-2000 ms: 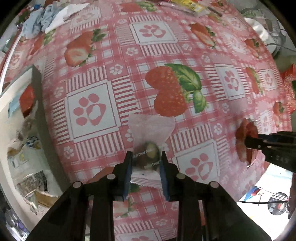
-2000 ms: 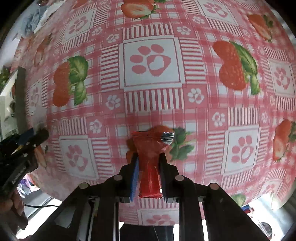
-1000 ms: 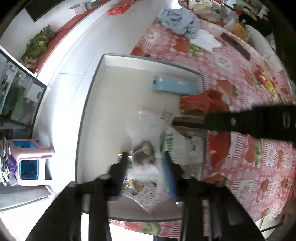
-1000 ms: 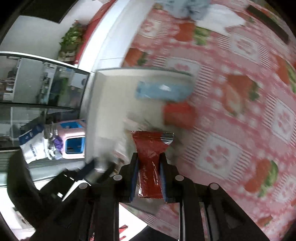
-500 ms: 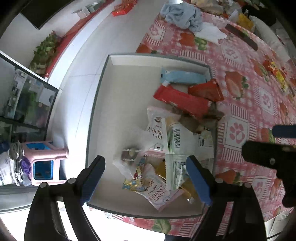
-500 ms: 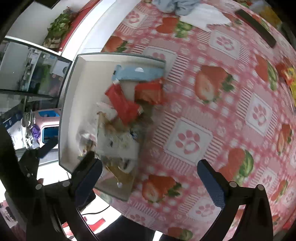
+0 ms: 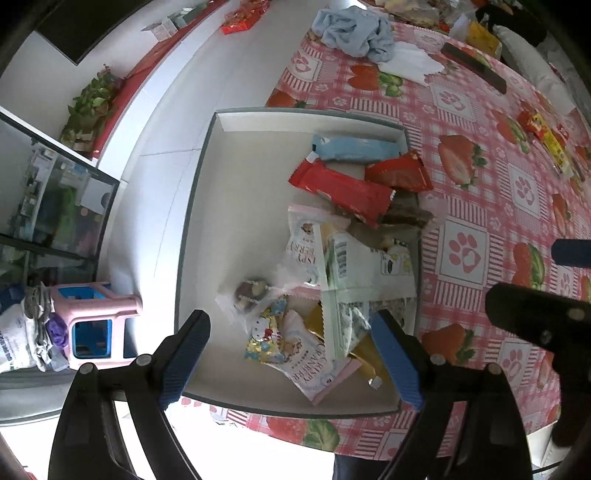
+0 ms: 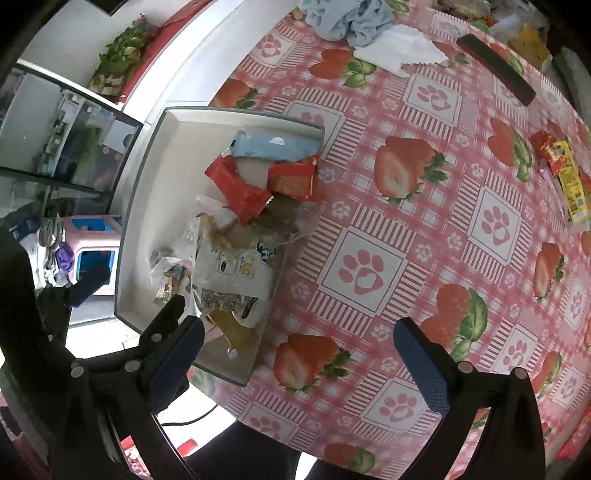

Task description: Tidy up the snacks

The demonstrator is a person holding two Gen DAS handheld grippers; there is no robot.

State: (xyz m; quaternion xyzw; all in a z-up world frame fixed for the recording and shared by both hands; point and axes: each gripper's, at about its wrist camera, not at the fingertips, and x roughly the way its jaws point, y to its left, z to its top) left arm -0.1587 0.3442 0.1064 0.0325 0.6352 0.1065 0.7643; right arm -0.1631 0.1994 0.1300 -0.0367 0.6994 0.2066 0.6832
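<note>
A white box (image 7: 207, 221) at the table's left edge holds several snack packs: a long red bar (image 7: 340, 192), a blue pack (image 7: 354, 147), a clear pack with a round sweet (image 7: 251, 291) and white bags. The box also shows in the right wrist view (image 8: 147, 206) with the red bar (image 8: 236, 188). My left gripper (image 7: 291, 354) is open and empty above the box's near side. My right gripper (image 8: 299, 354) is open and empty above the tablecloth beside the box.
The strawberry tablecloth (image 8: 406, 206) carries a blue cloth (image 8: 343, 18), a white napkin (image 8: 399, 48), a dark bar (image 8: 495, 70) and yellow and red snack packs (image 8: 565, 177) at the far right. A pink stool (image 7: 92, 325) stands on the floor to the left.
Both grippers carried their packs from the table over the box, opened and let them go. The clear pack and the red bar now lie in the box; both grippers have drawn back.
</note>
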